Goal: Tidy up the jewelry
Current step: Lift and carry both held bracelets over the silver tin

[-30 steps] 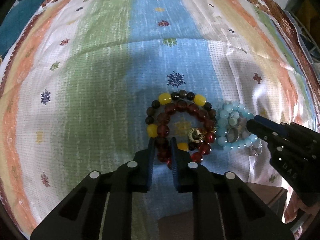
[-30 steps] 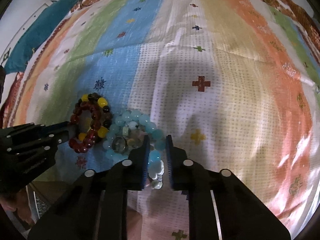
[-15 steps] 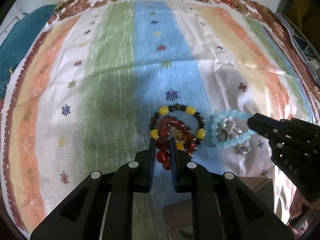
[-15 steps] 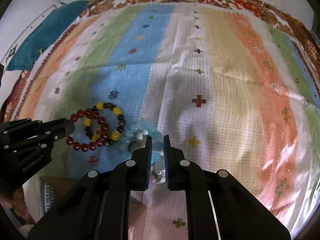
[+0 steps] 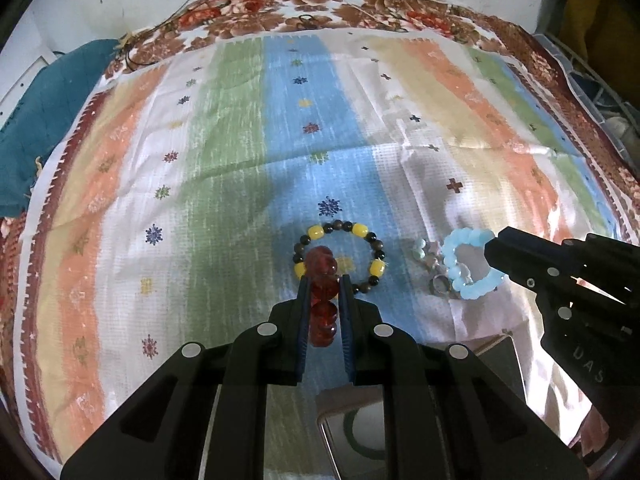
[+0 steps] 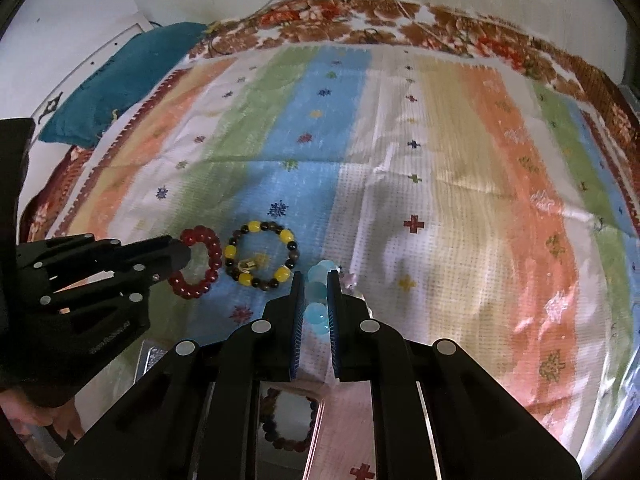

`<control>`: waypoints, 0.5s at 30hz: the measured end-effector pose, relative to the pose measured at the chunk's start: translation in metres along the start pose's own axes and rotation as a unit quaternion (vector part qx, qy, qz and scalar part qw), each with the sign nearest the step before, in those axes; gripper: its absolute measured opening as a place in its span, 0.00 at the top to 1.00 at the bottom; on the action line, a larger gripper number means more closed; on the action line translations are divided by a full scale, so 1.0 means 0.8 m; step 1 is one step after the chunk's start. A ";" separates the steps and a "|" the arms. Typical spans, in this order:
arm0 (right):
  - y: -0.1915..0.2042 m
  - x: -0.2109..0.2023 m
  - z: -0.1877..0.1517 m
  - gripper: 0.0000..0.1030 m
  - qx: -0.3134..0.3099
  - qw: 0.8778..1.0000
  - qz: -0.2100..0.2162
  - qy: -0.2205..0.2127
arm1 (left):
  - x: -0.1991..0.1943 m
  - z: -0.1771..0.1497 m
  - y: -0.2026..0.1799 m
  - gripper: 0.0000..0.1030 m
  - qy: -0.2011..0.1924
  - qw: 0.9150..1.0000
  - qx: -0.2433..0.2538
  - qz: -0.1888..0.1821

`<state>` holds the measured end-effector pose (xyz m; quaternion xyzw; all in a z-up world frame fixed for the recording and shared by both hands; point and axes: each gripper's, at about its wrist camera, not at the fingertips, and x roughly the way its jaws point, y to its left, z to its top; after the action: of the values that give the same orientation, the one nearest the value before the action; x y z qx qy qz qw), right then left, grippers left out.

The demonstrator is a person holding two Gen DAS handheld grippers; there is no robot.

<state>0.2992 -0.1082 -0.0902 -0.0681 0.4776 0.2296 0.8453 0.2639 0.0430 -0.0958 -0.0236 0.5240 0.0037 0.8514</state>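
My left gripper (image 5: 323, 280) is shut on a dark red bead bracelet (image 5: 322, 276) and holds it lifted above the striped cloth; the bracelet also shows in the right wrist view (image 6: 198, 264). My right gripper (image 6: 314, 278) is shut on a light blue bead bracelet (image 6: 316, 292), also lifted; it shows in the left wrist view (image 5: 466, 264). A yellow and dark bead bracelet (image 5: 340, 256) lies flat on the cloth between them, with a small gold ring (image 6: 247, 266) inside it. Small charms and a ring (image 5: 434, 276) lie beside the blue bracelet.
The striped cloth (image 5: 240, 160) covers a bed with a brown floral border (image 5: 360, 4). A teal cloth (image 5: 32, 128) lies at the far left. A box with a mirrored lid (image 6: 288, 416) sits under the grippers at the near edge. A wall stands behind.
Both grippers have risen and drawn back. The red bracelet has come off the yellow one, and the blue bracelet has lifted off the charms and ring.
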 end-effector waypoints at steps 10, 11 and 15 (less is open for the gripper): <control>0.010 -0.019 -0.002 0.88 -0.010 1.000 -0.005 -0.016 | -0.041 0.001 -0.009 0.87 -0.037 0.999 -0.006 -0.006; 0.010 -0.021 -0.003 0.88 -0.010 1.000 -0.006 -0.018 | -0.045 0.001 -0.009 0.87 -0.040 0.999 -0.006 -0.008; 0.009 -0.030 -0.006 0.88 -0.010 1.000 -0.005 -0.024 | -0.056 0.000 -0.013 0.87 -0.047 0.999 -0.006 -0.014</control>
<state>0.2819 -0.1111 -0.0716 -0.0733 0.4545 0.2318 0.8569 0.2438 0.0333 -0.0554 -0.0356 0.4828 -0.0044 0.8750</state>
